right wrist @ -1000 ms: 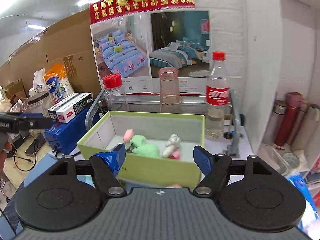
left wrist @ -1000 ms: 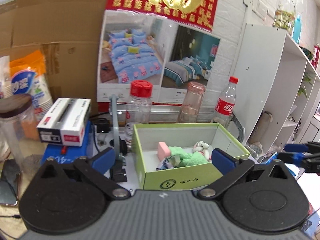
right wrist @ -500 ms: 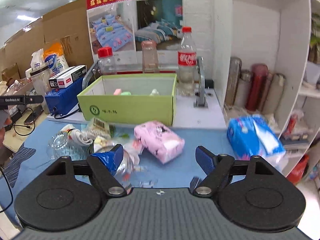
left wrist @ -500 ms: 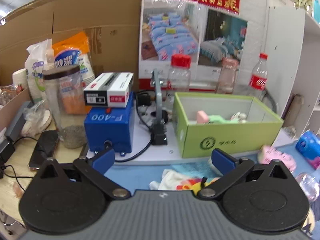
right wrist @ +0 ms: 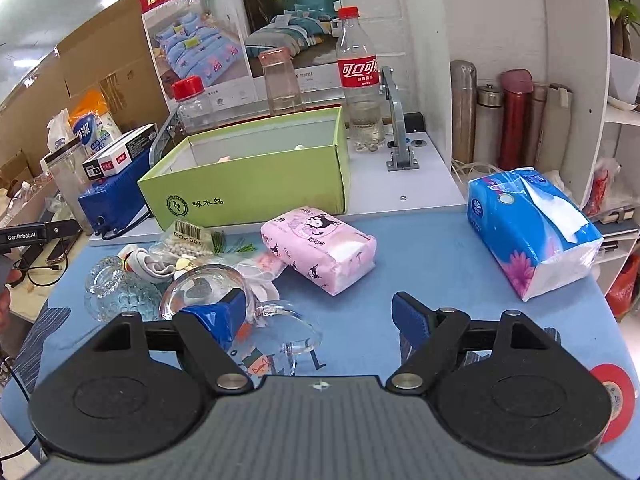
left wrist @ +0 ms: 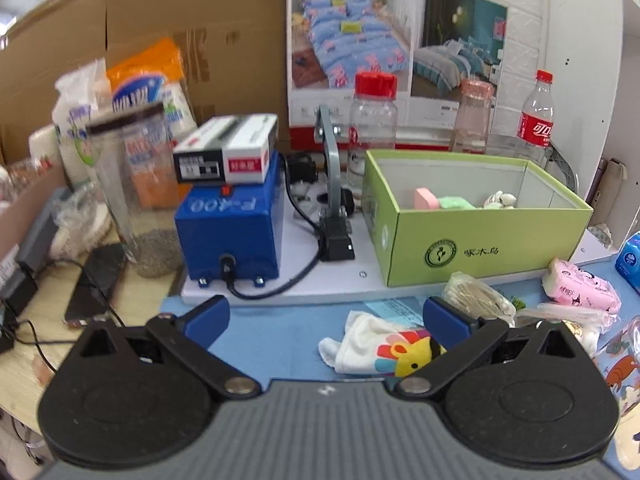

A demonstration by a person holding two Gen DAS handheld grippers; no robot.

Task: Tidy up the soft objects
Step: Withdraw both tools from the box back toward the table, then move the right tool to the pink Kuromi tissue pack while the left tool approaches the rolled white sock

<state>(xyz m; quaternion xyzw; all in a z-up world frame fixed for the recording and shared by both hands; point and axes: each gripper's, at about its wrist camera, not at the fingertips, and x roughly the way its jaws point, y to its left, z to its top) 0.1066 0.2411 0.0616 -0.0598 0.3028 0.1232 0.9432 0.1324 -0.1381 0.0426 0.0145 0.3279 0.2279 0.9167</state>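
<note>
Right gripper (right wrist: 318, 312): jaws wide, nothing between the blue ribbed pads; they have just been opening a little further. Bare blue mat (right wrist: 420, 256) shows in the gap.

Left gripper (left wrist: 326, 320): jaws also wide, holding nothing. Low centre-right of that view, a crumpled white cloth with a bright cartoon print (left wrist: 380, 350) lies between and just under the pads.

Middle of the right view: pink tissue pack (right wrist: 318, 248), glossy, pillow-shaped, cartoon-printed, lying slantwise on the mat. Right of it, well apart, a blue tissue pack (right wrist: 532, 228), glossy film, torn open on top. Lower left: clear glass mug (right wrist: 212, 294) on its side beside a knobbly glass jar (right wrist: 120, 292); a bag of small beads (right wrist: 188, 242) just behind.

Green cardboard box (right wrist: 248, 184), open-topped, matte, stands upper centre on a white platform; inside, seen from the left view, a pink block (left wrist: 426, 199), a green soft piece and a white plush.

A second ago both views looked down into the box; now both sit lower and further back, with the box seen from the side and the mat clutter in the foreground.
</note>
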